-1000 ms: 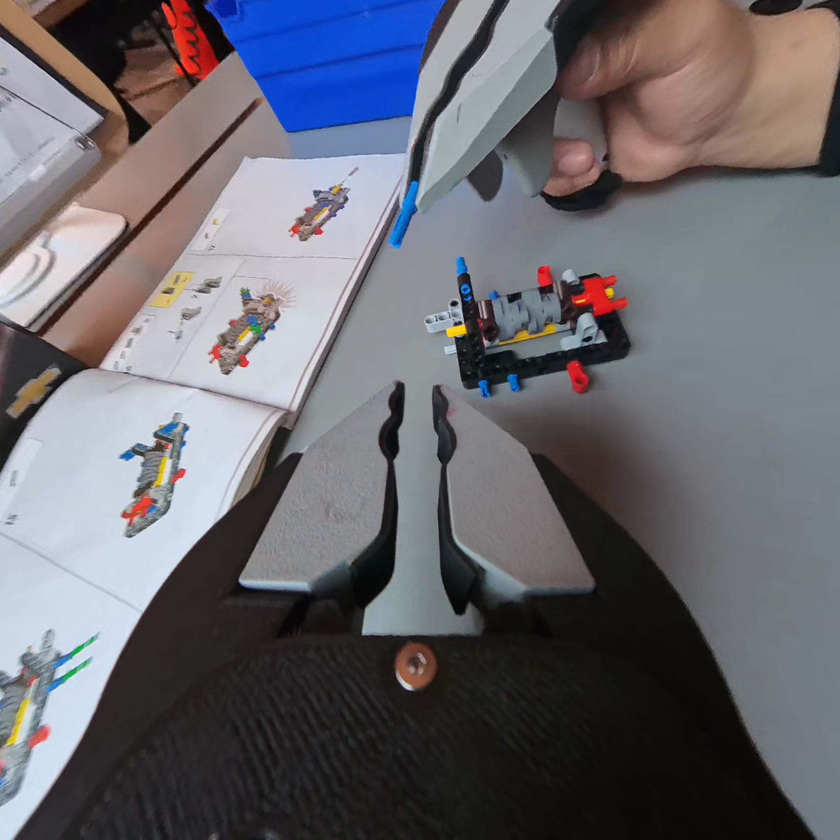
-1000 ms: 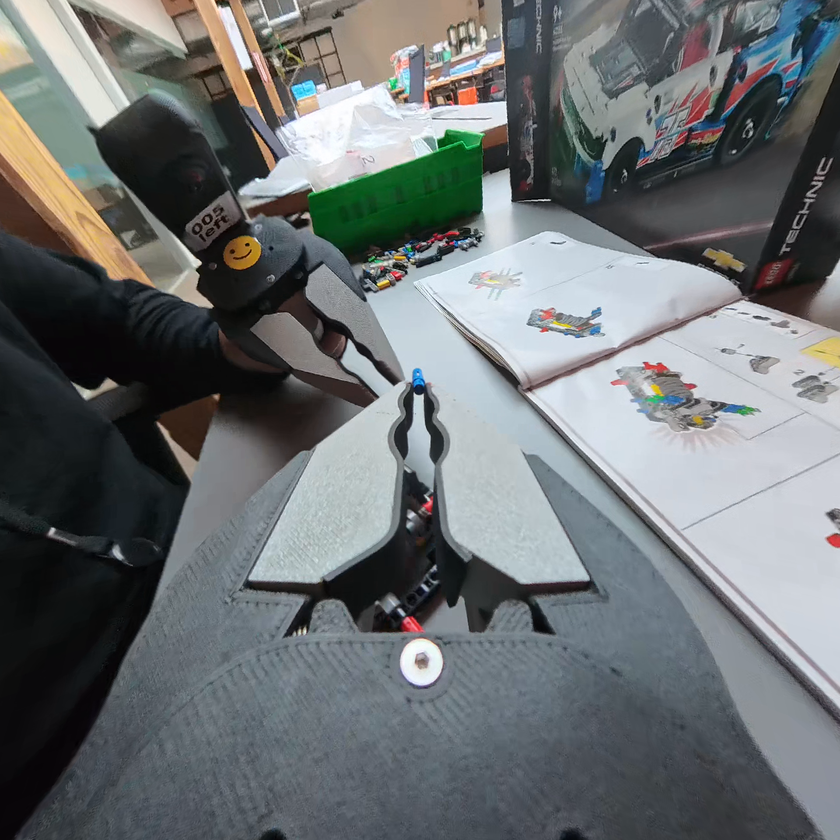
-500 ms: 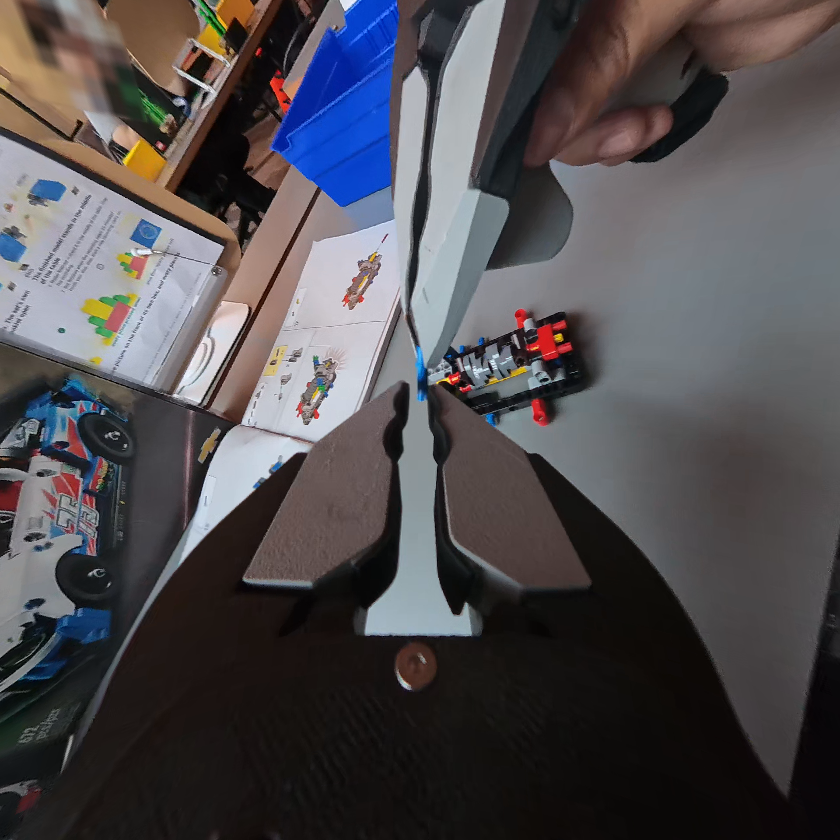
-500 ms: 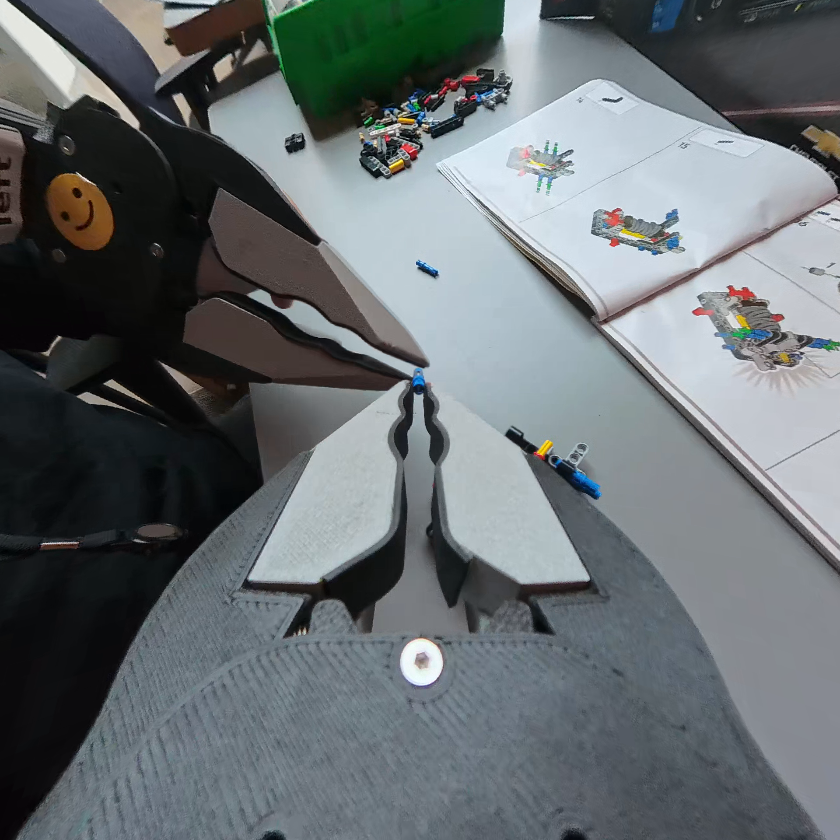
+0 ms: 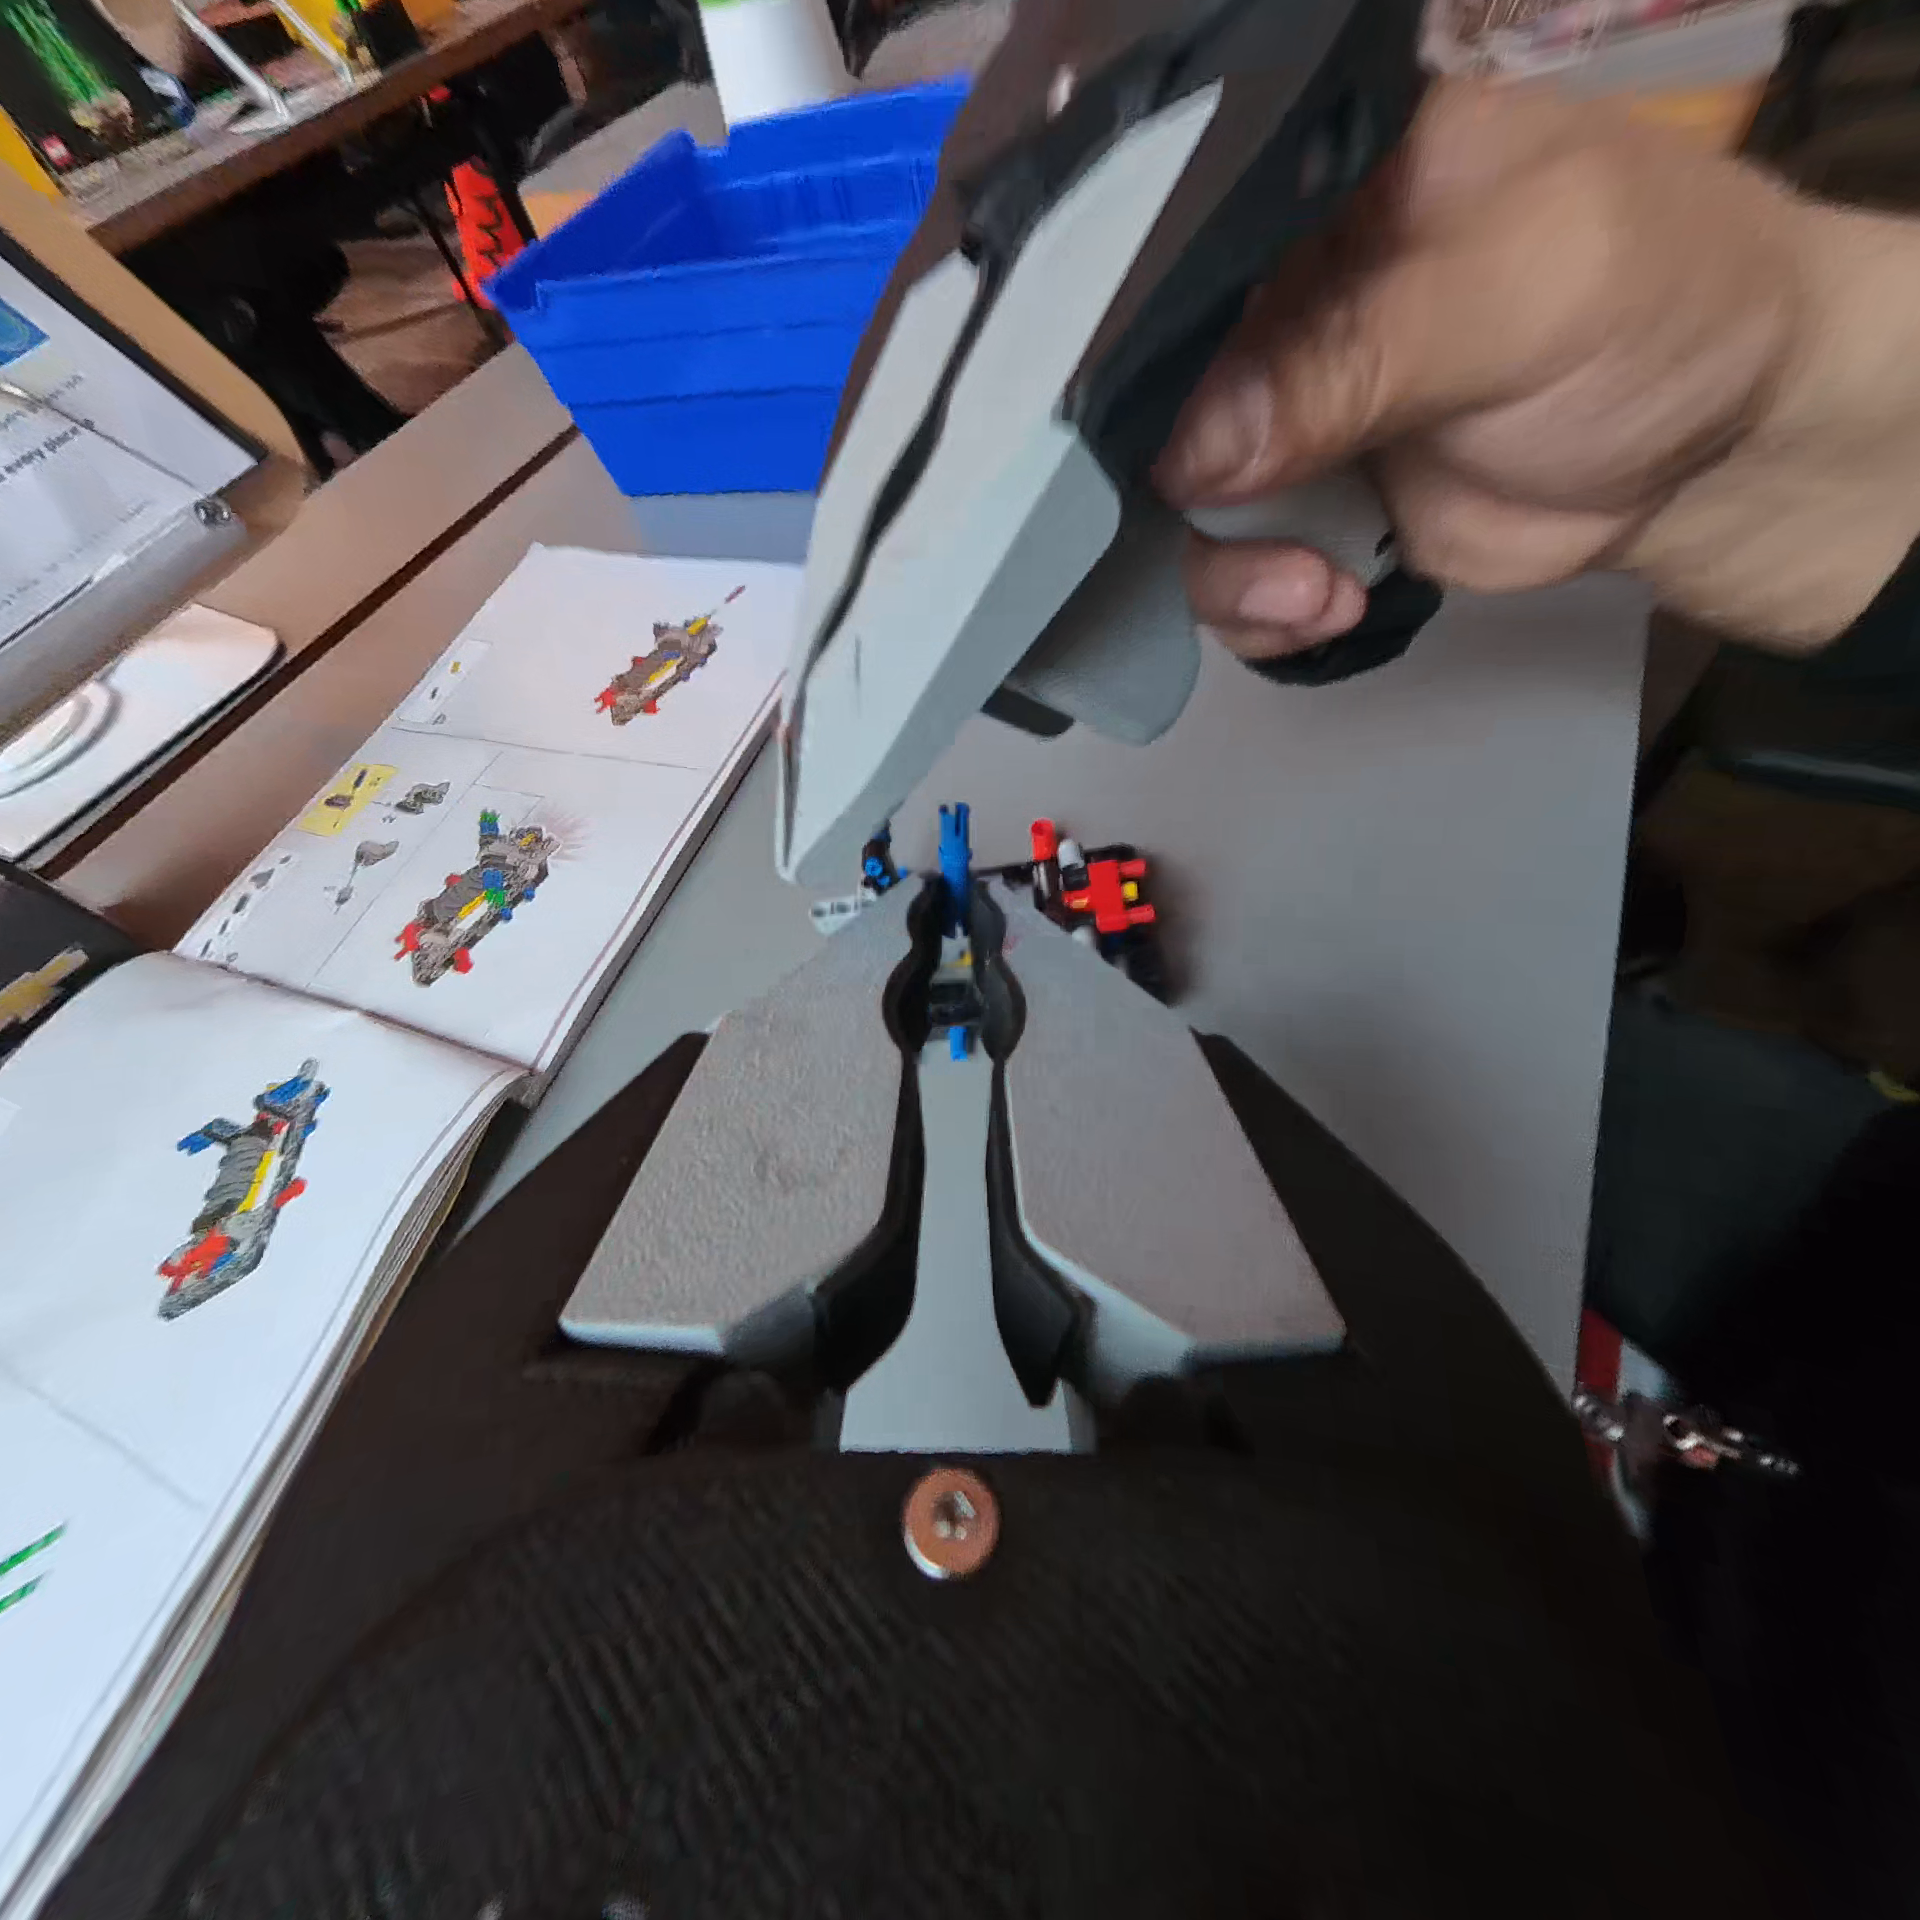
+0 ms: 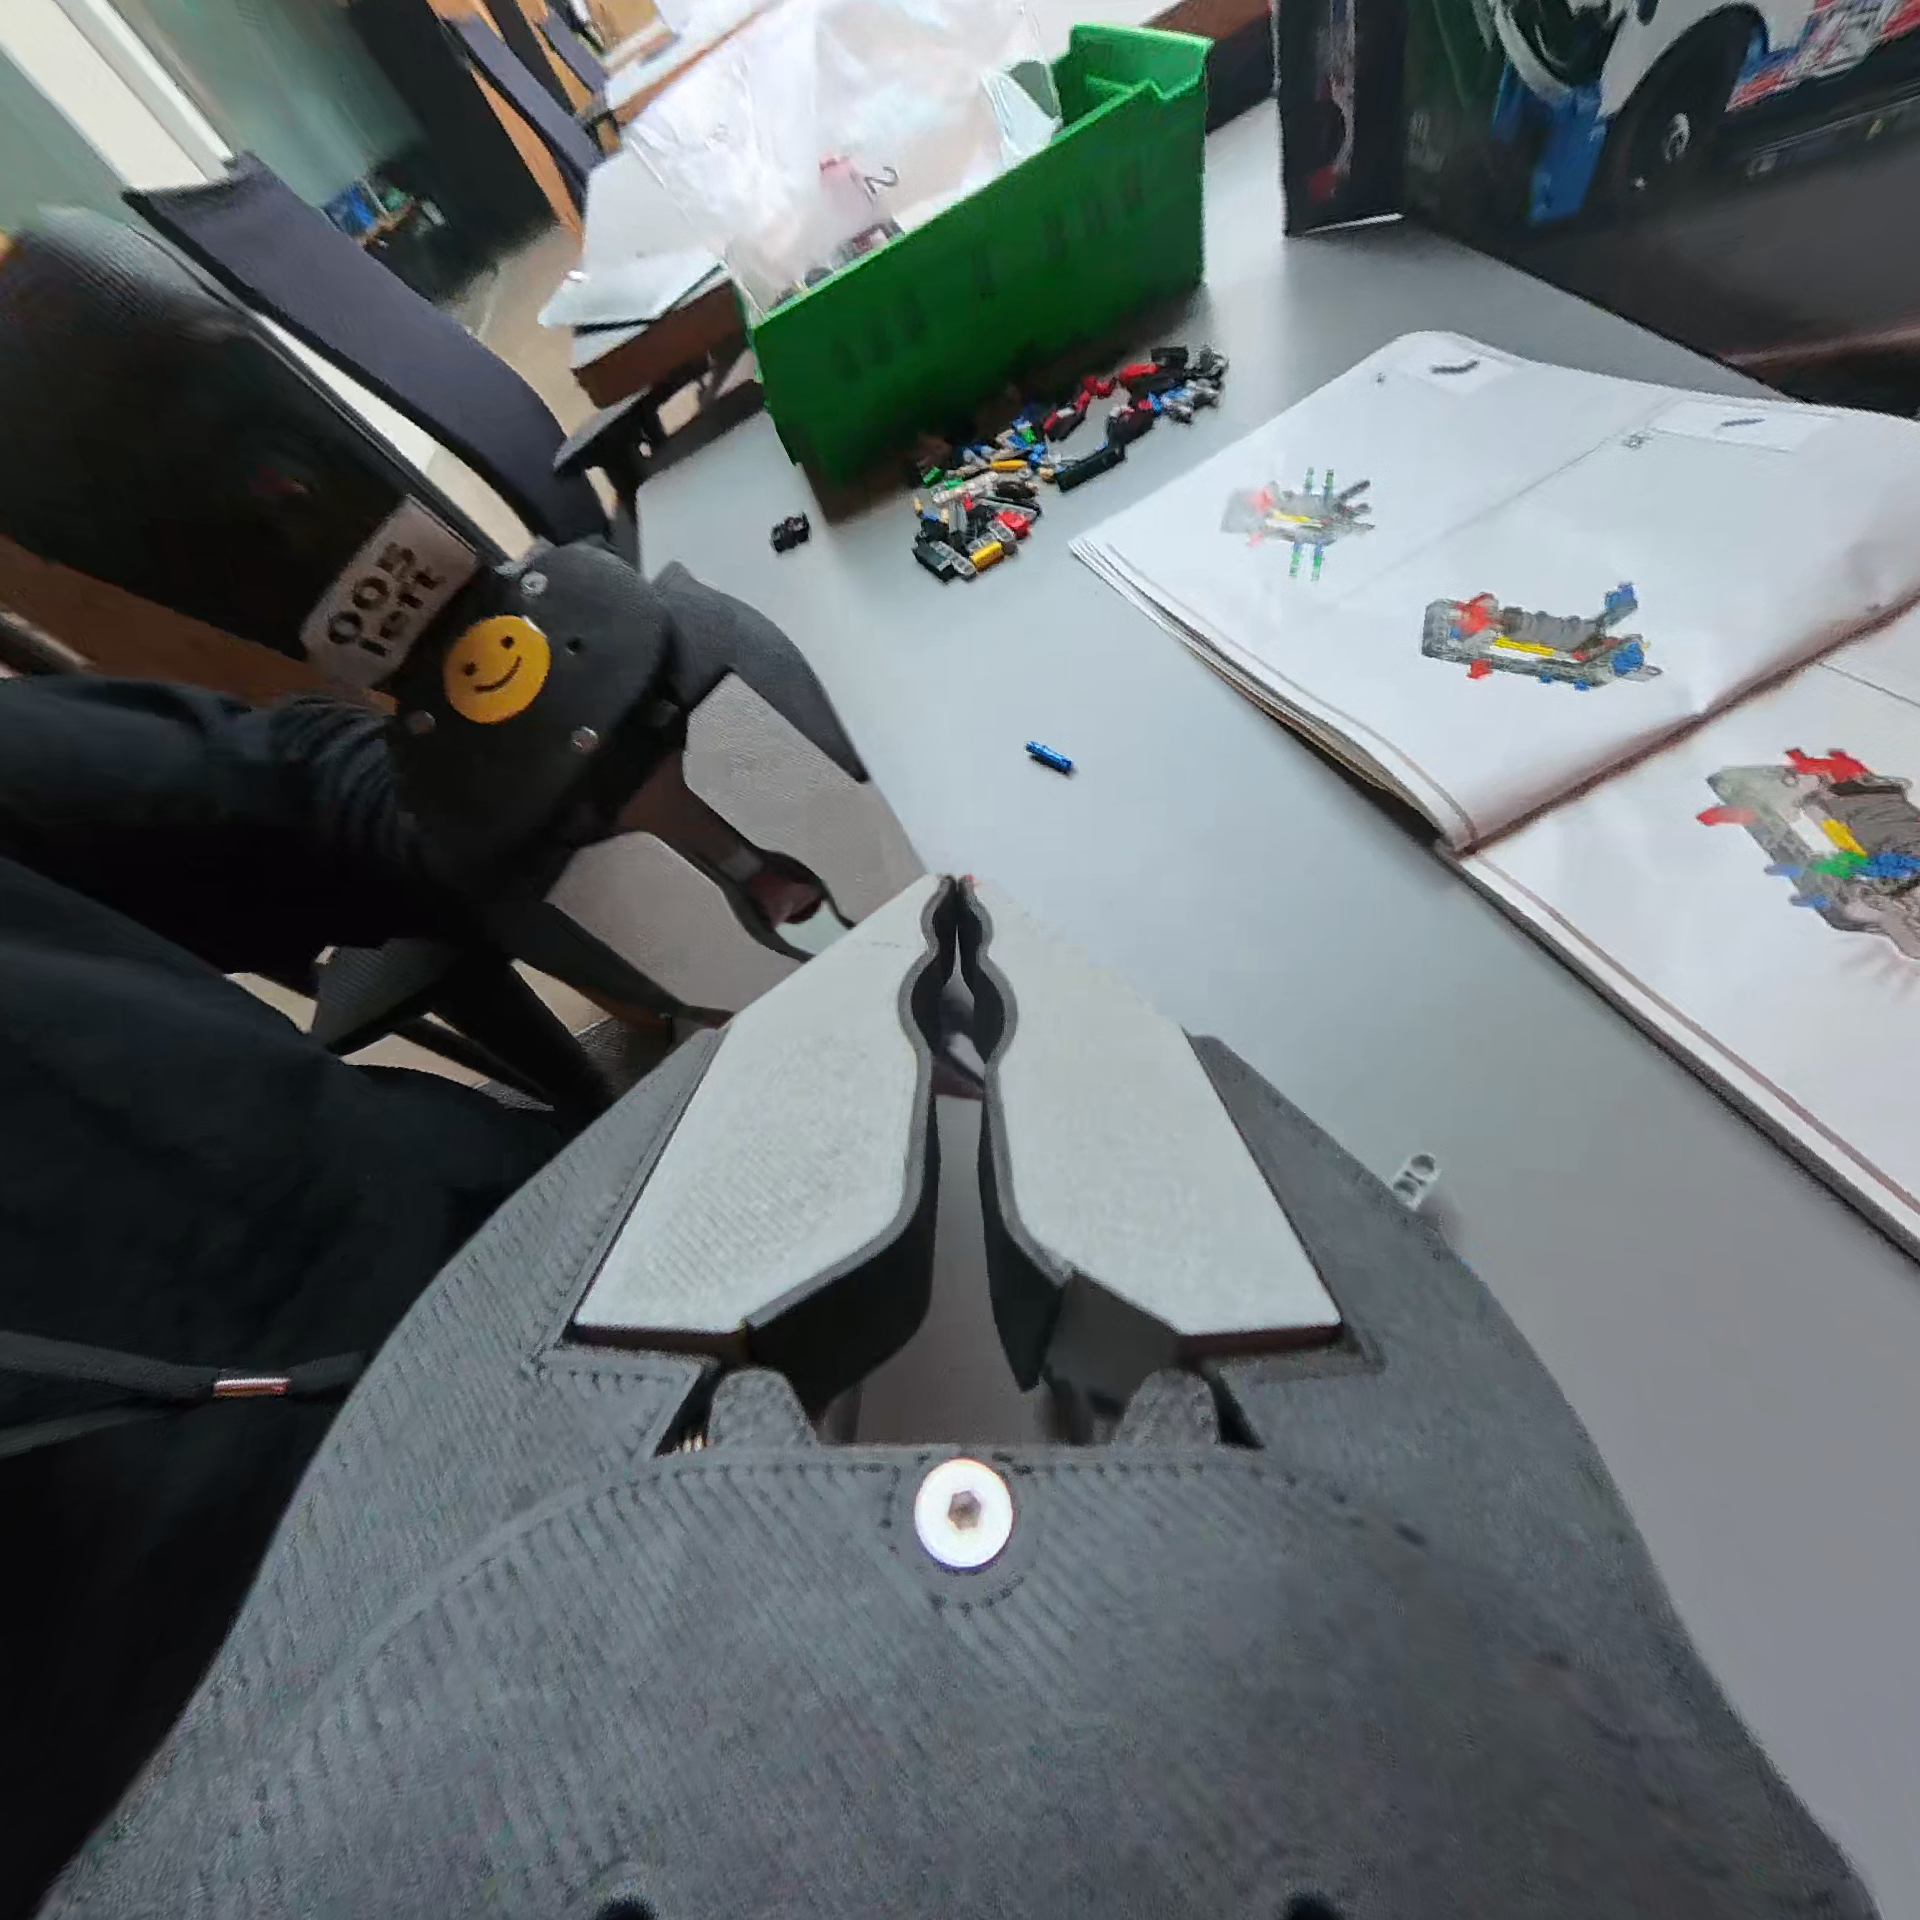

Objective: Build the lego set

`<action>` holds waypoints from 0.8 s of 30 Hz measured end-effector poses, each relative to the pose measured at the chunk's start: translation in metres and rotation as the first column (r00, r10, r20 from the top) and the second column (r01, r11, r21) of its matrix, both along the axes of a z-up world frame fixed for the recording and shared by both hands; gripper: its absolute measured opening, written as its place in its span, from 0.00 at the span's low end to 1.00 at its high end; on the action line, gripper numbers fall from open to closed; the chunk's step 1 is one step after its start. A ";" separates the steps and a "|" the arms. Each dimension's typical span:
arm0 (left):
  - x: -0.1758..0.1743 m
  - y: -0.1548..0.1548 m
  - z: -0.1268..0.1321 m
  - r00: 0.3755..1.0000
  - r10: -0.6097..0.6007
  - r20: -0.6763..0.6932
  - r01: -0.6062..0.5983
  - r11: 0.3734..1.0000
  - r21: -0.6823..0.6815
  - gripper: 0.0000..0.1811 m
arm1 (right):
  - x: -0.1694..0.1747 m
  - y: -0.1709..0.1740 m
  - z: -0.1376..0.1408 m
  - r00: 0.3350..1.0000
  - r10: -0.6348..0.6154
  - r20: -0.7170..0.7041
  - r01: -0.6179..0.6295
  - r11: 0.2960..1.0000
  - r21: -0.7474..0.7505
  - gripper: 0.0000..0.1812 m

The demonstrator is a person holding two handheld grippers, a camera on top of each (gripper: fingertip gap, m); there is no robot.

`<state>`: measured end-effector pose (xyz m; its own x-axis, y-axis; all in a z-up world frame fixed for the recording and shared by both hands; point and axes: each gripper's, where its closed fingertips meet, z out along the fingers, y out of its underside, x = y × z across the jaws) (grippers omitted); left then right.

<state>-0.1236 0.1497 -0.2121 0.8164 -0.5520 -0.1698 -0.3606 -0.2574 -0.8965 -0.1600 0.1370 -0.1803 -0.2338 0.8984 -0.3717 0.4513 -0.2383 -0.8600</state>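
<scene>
At frame centre the left gripper (image 5: 954, 894) pinches a blue pin (image 5: 952, 847), seemingly, the right gripper (image 6: 958, 885) pressed together, bare counter (image 6: 1195, 935) ahead.

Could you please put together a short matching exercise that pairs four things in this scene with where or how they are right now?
Things:
1. blue pin
2. instruction booklet
3. green bin
4. right gripper

States:
A. shut and empty
B. lying open on the table
C. pinched by the left gripper
D. just behind the pile of loose pieces

Pairs: 1-C; 2-B; 3-D; 4-A
</scene>
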 end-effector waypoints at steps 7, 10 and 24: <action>-0.013 -0.004 0.020 0.955 -0.047 0.292 0.057 0.998 -0.027 0.01 | 0.019 0.008 0.025 0.981 0.009 -0.193 -0.017 0.999 -0.038 0.12; -0.015 -0.003 0.018 0.940 -0.039 0.338 0.058 0.997 -0.047 0.01 | 0.017 0.001 0.012 0.986 0.026 -0.163 -0.027 1.000 -0.005 0.10; -0.041 -0.020 -0.027 0.997 0.000 0.083 0.013 0.987 -0.158 0.24 | -0.012 -0.007 -0.027 0.992 -0.033 0.121 0.025 0.997 0.068 0.00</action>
